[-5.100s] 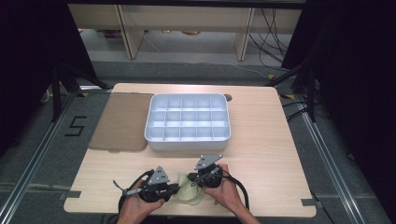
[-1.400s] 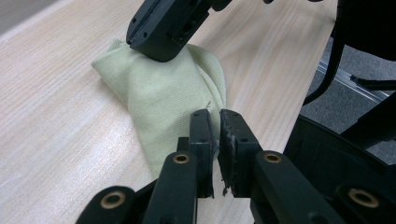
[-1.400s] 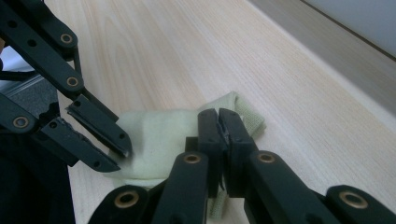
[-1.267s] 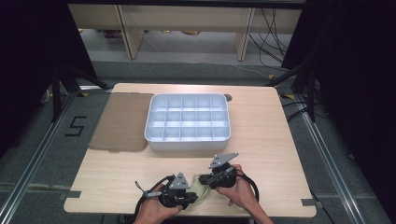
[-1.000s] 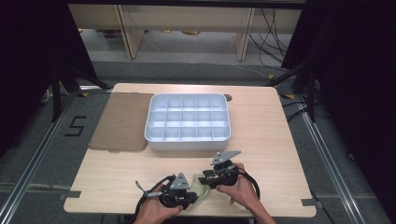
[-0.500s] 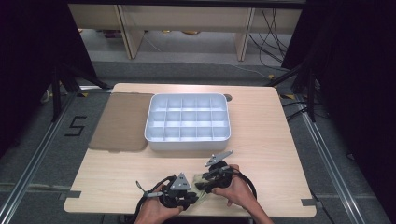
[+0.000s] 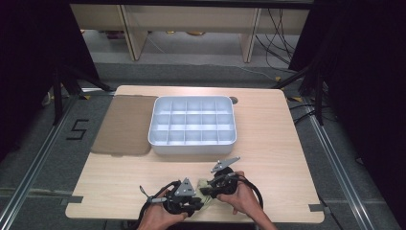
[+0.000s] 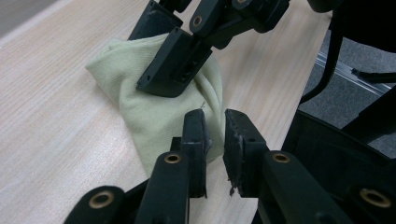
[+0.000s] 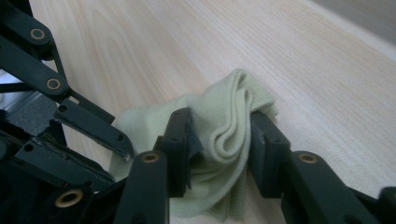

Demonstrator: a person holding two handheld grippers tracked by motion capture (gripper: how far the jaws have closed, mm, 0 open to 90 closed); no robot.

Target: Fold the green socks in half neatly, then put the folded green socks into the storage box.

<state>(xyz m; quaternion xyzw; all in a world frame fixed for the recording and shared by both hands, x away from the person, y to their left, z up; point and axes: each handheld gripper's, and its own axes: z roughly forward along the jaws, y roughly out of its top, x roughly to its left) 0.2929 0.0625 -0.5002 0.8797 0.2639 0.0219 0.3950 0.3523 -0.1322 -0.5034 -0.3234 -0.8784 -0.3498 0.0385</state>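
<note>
A pale green cloth (image 7: 205, 188) lies bunched on the wooden table near its front edge, between my two grippers. My right gripper (image 7: 208, 185) has just been closing. In the right gripper view its jaws (image 9: 220, 120) squeeze a folded ridge of the cloth (image 9: 229, 126) from both sides. My left gripper (image 7: 200, 202) sits close beside it. In the left gripper view its jaws (image 8: 214, 116) have just been opening and stand a narrow gap apart. Bare wood shows through the gap, and the cloth (image 8: 154, 112) lies just left of the tips.
A white compartment tray (image 7: 191, 145) stands at the table's middle, beyond the grippers. A brown mat (image 7: 123, 125) lies to its left. Both hands work close to the table's front edge (image 7: 191, 219), and cables trail from the grippers.
Since five seconds ago both hands have shifted slightly right. Over the last second the right gripper edged left toward the left gripper and tilted down onto the cloth.
</note>
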